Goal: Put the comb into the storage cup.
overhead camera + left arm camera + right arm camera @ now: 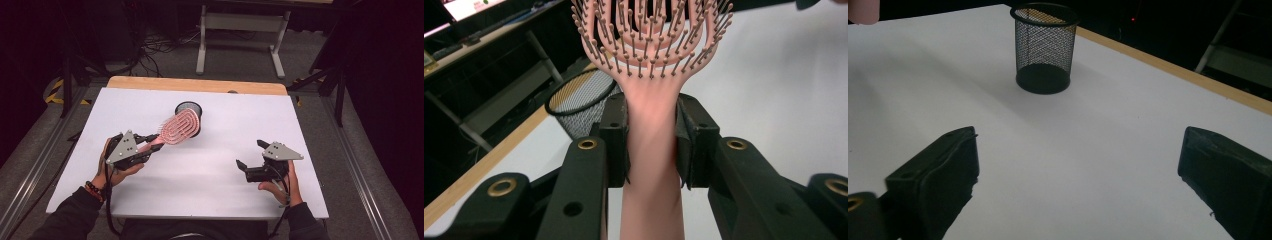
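Clamping the neck of a pink hairbrush [178,128], the left gripper [146,150] sits over the left half of the white table [210,170], held in the person's left hand [111,165]. In the left gripper view the two black jaws press on either side of the brush's handle [651,150] just below its head, and the bristles [649,35] face the camera. From above, the looped, open-frame head of the brush reaches forward and to the right, overlapping the black mesh cup [189,112] that stands upright near the middle of the table's far part; whether the head touches the rim or merely hangs above it is hard to say from this angle. The cup's rim and mesh wall [579,107] show behind the brush in the left gripper view, to the left of the handle. The right gripper [250,156] is on the right half of the table, well apart from the brush, held in the right hand [282,187]. Its jaws are spread wide with nothing between them, and its own view looks across bare white table toward the cup [1044,47]. A wooden edge [197,85] runs along the table's far side.
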A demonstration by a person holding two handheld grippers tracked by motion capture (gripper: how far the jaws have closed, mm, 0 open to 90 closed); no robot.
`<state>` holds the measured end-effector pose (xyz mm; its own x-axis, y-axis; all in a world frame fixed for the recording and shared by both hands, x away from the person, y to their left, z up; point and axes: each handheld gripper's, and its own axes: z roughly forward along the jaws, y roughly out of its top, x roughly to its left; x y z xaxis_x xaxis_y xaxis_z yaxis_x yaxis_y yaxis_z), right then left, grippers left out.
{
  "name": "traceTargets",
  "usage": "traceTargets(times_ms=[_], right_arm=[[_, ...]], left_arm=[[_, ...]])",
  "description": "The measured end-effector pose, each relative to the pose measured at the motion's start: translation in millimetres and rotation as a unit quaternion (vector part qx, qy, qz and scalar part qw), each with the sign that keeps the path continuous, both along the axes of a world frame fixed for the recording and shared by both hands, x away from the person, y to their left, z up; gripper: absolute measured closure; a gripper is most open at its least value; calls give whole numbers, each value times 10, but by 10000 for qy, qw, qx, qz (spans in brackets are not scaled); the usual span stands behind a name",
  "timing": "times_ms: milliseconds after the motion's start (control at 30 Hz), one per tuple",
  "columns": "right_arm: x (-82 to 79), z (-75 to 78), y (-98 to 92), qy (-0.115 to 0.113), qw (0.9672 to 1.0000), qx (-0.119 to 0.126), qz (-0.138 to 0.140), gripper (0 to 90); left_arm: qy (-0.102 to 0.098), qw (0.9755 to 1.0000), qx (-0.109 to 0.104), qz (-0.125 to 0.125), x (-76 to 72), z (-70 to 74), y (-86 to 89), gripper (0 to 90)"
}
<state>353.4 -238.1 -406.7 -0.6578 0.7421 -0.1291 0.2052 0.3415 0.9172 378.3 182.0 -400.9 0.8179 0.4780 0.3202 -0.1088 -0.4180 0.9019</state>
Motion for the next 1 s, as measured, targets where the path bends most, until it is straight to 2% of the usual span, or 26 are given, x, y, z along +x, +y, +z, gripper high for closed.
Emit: traceTargets(times_ms=[33, 100, 167, 200, 300, 333, 400, 500, 567, 633, 667, 800, 833, 900, 933, 967, 1000], right_arm=[[2, 42, 42, -104, 9999, 119, 7, 60], [6, 61, 63, -179, 9997, 164, -28, 60], [13, 106, 129, -317, 9989, 332, -74, 61], [13, 106, 129, -317, 9989, 332, -74, 61], [8, 152, 219, -365, 9987, 354, 54, 60], [5, 189, 287, -381, 9981, 434, 195, 59], [8, 206, 332, -378, 9981, 423, 247, 58], [18, 242, 486, -391, 9972, 423, 482, 56], [31, 257, 577, -358, 9959, 551, 629, 56], [39, 269, 650, -389, 9955, 562, 661, 58], [52, 283, 712, -356, 9945, 673, 724, 61], [66, 308, 771, -375, 9933, 787, 760, 61], [63, 334, 797, -437, 9928, 813, 769, 67], [66, 344, 800, -438, 9926, 838, 756, 73], [67, 351, 801, -426, 9922, 911, 742, 77], [44, 365, 796, -490, 9907, 1072, 686, 124], [33, 373, 808, -493, 9912, 1067, 604, 119]], left_arm=[[-21, 10000, -38, 11, -2, 4, -26, 696], [-5, 10000, -11, 68, 4, 3, -88, 696], [26, 9999, -135, 24, 14, -7, -138, 696], [16, 9999, -125, 40, 16, -8, -170, 696], [17, 9998, -195, 41, 5, -26, -263, 696], [0, 9998, -205, 56, -4, -35, -296, 696], [-6, 9997, -219, 61, -18, -47, -355, 696], [16, 9995, -309, 72, -27, -76, -440, 696], [47, 9996, -268, 56, -23, -97, -492, 696], [-16, 9997, -239, 60, -35, -125, -551, 696], [-25, 9997, -221, 40, -39, -140, -602, 696], [-2, 9997, -225, 63, -45, -163, -679, 696], [-9, 9997, -234, 67, -50, -175, -704, 696], [56, 9997, -242, 71, -47, -195, -758, 696], [53, 9996, -271, 95, -48, -209, -779, 696], [120, 9994, -297, 112, -36, -242, -839, 696], [102, 9994, -296, 144, -32, -257, -868, 696]])
